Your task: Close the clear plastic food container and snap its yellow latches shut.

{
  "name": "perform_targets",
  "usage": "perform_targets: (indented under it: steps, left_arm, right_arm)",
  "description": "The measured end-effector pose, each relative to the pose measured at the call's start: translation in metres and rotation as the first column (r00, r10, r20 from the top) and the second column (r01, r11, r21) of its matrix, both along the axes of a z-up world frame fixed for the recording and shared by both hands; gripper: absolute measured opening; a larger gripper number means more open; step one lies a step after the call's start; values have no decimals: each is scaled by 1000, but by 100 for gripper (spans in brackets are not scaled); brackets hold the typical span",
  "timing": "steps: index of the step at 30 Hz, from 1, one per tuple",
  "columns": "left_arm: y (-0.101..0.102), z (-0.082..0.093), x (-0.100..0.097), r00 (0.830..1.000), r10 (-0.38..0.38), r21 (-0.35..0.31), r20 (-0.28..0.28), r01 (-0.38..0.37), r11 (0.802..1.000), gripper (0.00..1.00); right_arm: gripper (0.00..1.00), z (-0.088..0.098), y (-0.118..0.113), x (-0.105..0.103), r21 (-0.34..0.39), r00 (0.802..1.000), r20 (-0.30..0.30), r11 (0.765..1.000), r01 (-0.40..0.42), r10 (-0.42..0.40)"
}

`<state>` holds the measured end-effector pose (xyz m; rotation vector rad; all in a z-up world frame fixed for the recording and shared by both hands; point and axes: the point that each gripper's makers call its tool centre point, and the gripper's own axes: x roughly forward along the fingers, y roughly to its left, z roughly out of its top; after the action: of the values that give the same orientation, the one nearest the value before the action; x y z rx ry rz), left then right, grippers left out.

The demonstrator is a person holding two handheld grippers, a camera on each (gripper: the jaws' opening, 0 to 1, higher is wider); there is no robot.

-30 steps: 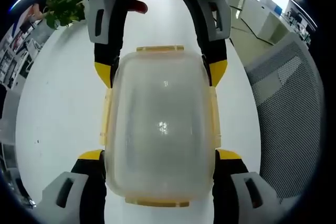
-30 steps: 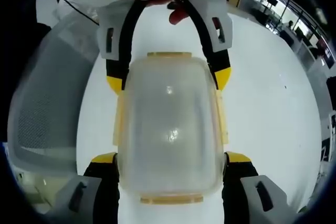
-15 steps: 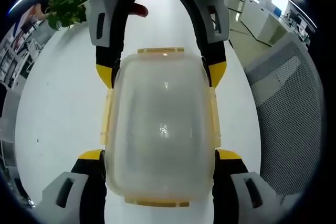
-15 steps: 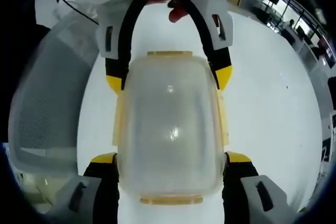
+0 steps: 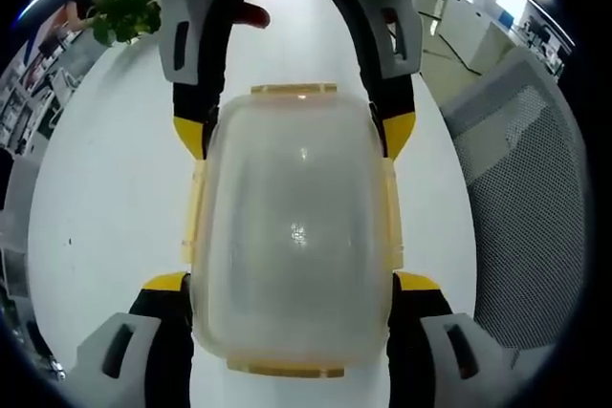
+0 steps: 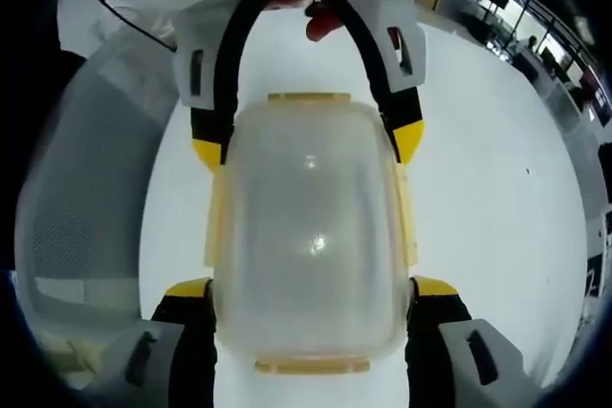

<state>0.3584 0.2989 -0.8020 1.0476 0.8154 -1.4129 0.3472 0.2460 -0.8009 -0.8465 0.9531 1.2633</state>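
White worktop (image 5: 105, 198) below, and the clear container (image 5: 292, 226) sits on it, lid on, between both grippers — left gripper (image 5: 292, 284) jaws wide, pressing its near sides; right gripper (image 6: 311, 289) jaws equally wide, clamping the opposite end. Yellow latches (image 5: 292, 90) flat.

The container (image 5: 293, 226) sat on the bench (image 5: 105, 198), between the left claw (image 5: 292, 284) and right claw (image 6: 311, 289), chair (image 5: 526, 207) beside.

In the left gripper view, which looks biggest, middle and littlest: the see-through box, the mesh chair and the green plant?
1. Clear food container, though it sits nearest the camera.
2. Mesh chair, partly cut off by the edge, so its place after the container is unsure.
3. Green plant, far away.
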Motion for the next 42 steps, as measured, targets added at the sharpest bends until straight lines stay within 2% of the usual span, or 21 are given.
perform_targets:
  steps: [15,21,42]
  left_arm:
    - [24,0,0,1000,12,-15,0,-12,1000,84]
    - [44,-1,0,1000,14,-2,-2,-14,1000,85]
    - [107,-1,4,1000,27,-22,-10,-28,999,85]
  right_arm:
    - [83,-1,27,1,-23,1000,-4,1000,-2,2]
    - [83,-1,45,1,-21,1000,-7,1000,-6,6]
    - [84,-3,110,6,-24,1000,-10,1000,-12,11]
